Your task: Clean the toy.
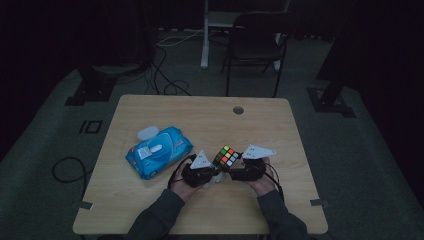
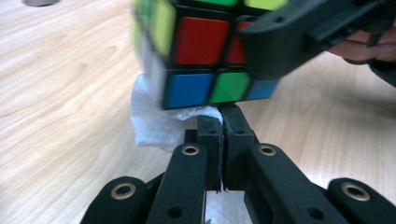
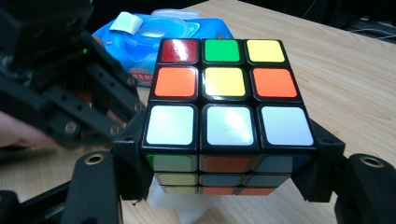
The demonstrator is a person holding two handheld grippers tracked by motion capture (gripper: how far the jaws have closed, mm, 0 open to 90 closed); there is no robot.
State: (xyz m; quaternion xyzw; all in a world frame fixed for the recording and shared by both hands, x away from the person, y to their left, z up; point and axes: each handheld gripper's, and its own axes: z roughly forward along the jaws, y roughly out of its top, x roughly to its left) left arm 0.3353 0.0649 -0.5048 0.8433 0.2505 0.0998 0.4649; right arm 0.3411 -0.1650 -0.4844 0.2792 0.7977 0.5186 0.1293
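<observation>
A scrambled colour cube is held above the wooden table, near its front middle. My right gripper is shut on the cube, one jaw on each side, with the white row nearest the camera. My left gripper is shut on a crumpled white wipe. The wipe touches the cube's lower edge from below. The left gripper's black linkage stands just left of the cube in the right gripper view.
A blue pack of wet wipes lies left of the hands, its lid flap open. A cable hole sits at the table's far edge. A black chair stands beyond the table.
</observation>
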